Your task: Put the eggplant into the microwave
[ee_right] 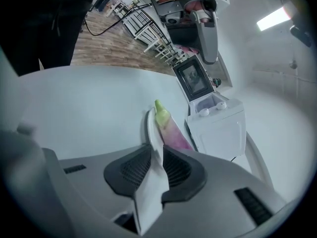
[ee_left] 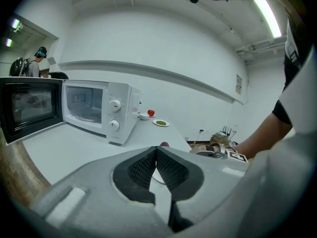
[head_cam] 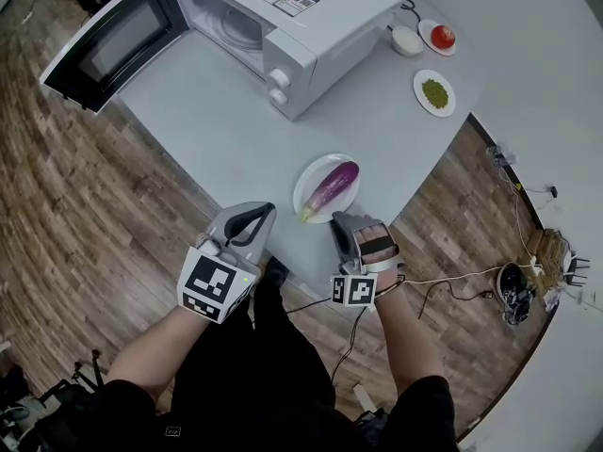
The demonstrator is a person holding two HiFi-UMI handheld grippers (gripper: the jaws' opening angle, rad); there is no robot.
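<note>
right gripper pads closed on near rim of plate, shown only in right gripper view | left gripper pads together, empty | eggplant lies on plate by worktop front edge | microwave at far-left corner, door open

Purple, green-tipped eggplant; white plate; white microwave; pale grey table.
</note>
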